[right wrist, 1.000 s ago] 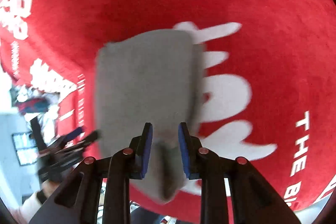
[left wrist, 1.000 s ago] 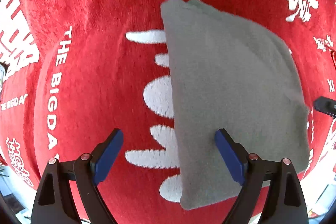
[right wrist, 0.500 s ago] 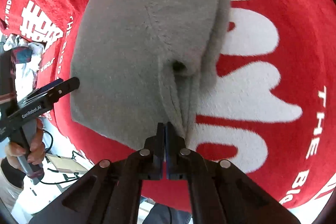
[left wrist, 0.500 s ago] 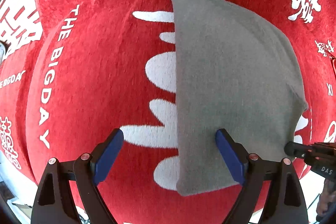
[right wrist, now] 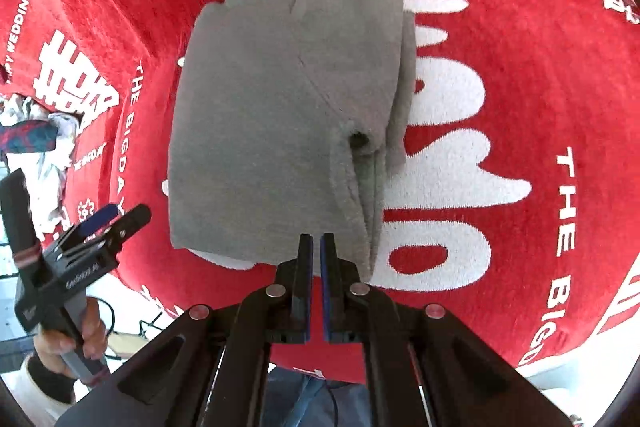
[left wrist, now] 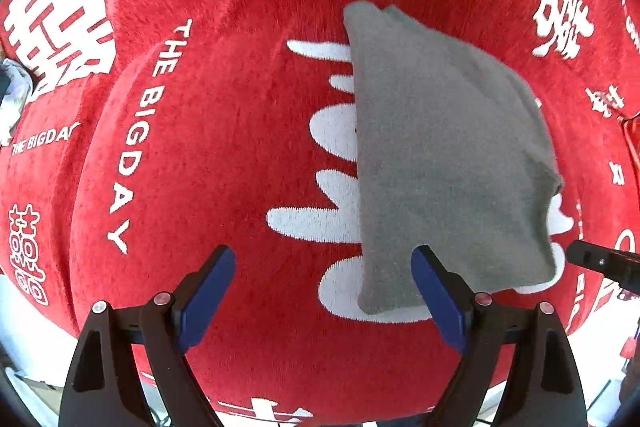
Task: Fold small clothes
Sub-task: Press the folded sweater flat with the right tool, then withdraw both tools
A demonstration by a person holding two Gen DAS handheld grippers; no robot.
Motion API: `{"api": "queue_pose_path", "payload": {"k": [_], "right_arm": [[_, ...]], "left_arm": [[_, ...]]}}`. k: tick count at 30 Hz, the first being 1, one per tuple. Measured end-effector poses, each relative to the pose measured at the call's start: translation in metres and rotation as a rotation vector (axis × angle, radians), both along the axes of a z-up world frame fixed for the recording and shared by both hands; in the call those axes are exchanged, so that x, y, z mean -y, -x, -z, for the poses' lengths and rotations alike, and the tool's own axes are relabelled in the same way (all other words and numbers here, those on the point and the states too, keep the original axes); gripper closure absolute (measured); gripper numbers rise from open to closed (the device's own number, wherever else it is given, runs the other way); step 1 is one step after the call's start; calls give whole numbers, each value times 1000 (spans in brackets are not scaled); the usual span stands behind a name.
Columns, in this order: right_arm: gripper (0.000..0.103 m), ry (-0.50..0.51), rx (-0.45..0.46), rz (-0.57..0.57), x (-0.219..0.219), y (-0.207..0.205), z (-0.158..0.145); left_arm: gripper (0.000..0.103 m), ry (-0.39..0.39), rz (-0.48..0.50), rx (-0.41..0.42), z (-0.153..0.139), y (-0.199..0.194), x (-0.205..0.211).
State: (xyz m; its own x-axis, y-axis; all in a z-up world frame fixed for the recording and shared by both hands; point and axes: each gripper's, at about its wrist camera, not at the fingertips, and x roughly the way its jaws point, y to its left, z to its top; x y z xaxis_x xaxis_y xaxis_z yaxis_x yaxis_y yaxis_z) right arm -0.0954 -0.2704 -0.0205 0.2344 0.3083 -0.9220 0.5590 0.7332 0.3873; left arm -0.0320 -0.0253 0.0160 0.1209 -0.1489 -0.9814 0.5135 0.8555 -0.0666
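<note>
Red printed cloth (left wrist: 224, 155) covers surface; folded grey garment (left wrist: 440, 163) lies flat.

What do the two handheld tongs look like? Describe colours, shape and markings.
Both tongs, left tongs and right tongs, are black angular frames with silver rivets and blue-padded fingers. Seen from the right wrist, the left unit has a black handle and small white lettering, too blurred to read.

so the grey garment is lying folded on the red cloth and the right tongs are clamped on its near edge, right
Not quite. The grey garment does lie folded on the red cloth, but the right tongs are shut on nothing: the right wrist view shows their fingers closed together just short of the garment's near edge, with no fabric between them.
</note>
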Motion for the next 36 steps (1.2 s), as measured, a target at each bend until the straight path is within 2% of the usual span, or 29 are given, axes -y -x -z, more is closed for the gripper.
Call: {"api": "queue_pose_path", "payload": {"k": [2, 6, 8, 9, 10, 12, 14, 19, 22, 26, 36], "right_arm": [[99, 2, -5, 16, -2, -1, -1], [98, 13, -20, 29, -11, -5, -2], [73, 44, -14, 33, -14, -6, -7], [25, 62, -6, 36, -15, -5, -10], [2, 87, 12, 47, -16, -5, -15], [1, 123, 37, 49, -20, -7, -20], [1, 109, 39, 47, -23, -9, -18], [1, 78, -9, 56, -25, -9, -8], [1, 59, -37, 81, -22, -6, -3], [1, 38, -61, 105, -19, 0, 1], [1, 33, -83, 96, -16, -5, 2]], "left_arm": [[0, 11, -3, -4, -2, -2, -4], [0, 23, 0, -11, -8, 0, -6], [0, 17, 1, -10, -9, 1, -7], [0, 15, 1, -6, -10, 1, -7], [0, 12, 4, -1, -11, 2, -7], [0, 2, 11, 3, -12, 2, -8], [0, -13, 12, 1, -11, 2, -8], [0, -43, 2, -20, -6, 1, -13], [0, -29, 5, -55, -5, 2, -16], [0, -36, 22, -21, -12, 9, -14], [0, -25, 14, -49, -13, 10, -10]]}}
